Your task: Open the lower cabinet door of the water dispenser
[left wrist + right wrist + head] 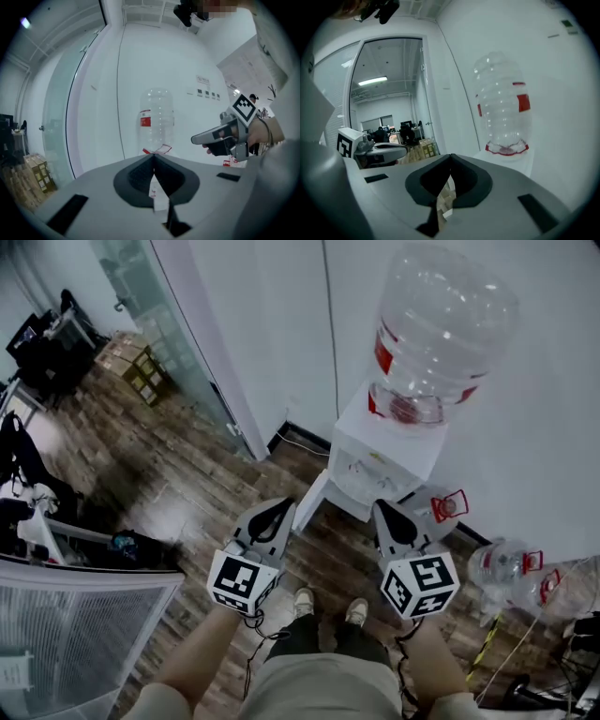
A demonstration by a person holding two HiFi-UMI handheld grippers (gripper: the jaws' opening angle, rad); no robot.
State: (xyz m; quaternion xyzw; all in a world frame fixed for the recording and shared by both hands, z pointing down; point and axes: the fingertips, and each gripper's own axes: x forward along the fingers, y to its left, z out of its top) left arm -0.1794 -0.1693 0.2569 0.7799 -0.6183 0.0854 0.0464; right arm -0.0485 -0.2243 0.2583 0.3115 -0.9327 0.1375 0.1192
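Note:
A white water dispenser (384, 460) stands against the wall with a large clear bottle (441, 334) upside down on top. A white panel (314, 501) juts out at the dispenser's lower left; it looks like the lower door swung outward. Both grippers hover side by side in front of the dispenser, above the floor and apart from it. My left gripper (281, 509) is shut and holds nothing; its tips meet (153, 157) below the bottle (157, 122). The right gripper (382, 510) is also shut and empty (450, 157), with the bottle (504, 108) to its upper right.
Spare water bottles (506, 563) with red handles lie on the wooden floor right of the dispenser, beside cables (553, 652). Cardboard boxes (136, 367) sit by a glass partition (178, 334) at the back left. A white mesh panel (75, 634) fills the lower left. The person's feet (328, 607) are below the grippers.

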